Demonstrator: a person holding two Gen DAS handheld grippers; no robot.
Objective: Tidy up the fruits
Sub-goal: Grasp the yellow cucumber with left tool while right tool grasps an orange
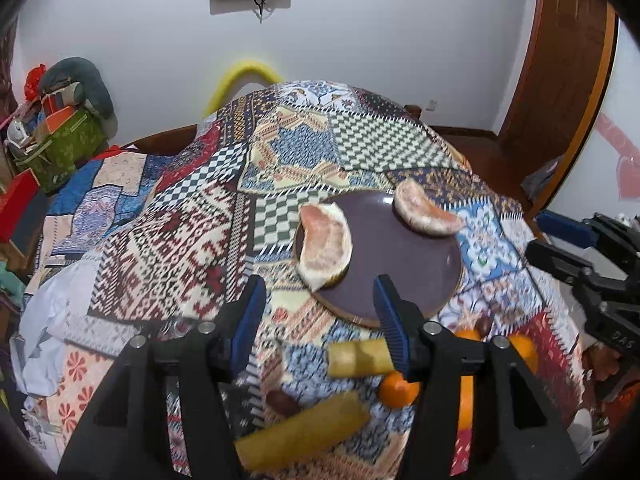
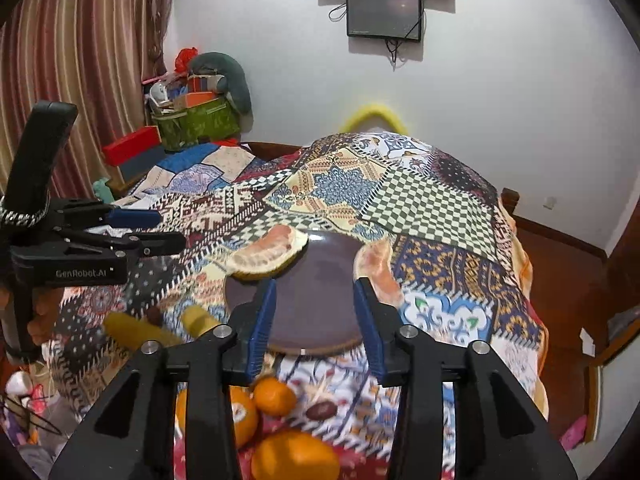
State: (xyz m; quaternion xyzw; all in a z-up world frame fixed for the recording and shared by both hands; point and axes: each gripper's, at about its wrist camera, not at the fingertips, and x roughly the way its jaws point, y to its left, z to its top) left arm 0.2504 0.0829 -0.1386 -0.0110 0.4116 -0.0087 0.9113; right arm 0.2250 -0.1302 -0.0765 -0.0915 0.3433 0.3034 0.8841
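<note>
A dark purple plate (image 1: 392, 256) lies on the patchwork cloth; it also shows in the right wrist view (image 2: 316, 292). Two pomelo wedges rest on its rim, one on the left (image 1: 326, 246) (image 2: 266, 252) and one on the right (image 1: 424, 212) (image 2: 380, 268). My left gripper (image 1: 320, 312) is open and empty, just short of the plate's near edge. My right gripper (image 2: 316, 320) is open and empty above the plate's near edge. Two yellow sticks (image 1: 360, 358) (image 1: 304, 436), oranges (image 1: 398, 390) (image 2: 274, 396) and brown dates (image 1: 282, 402) (image 2: 322, 410) lie near me.
The cloth covers a table that drops off at the right (image 2: 528, 280). Boxes and a green basket (image 2: 196, 120) are piled at the back left by the curtain. The left gripper's body (image 2: 80, 248) shows at the left of the right wrist view.
</note>
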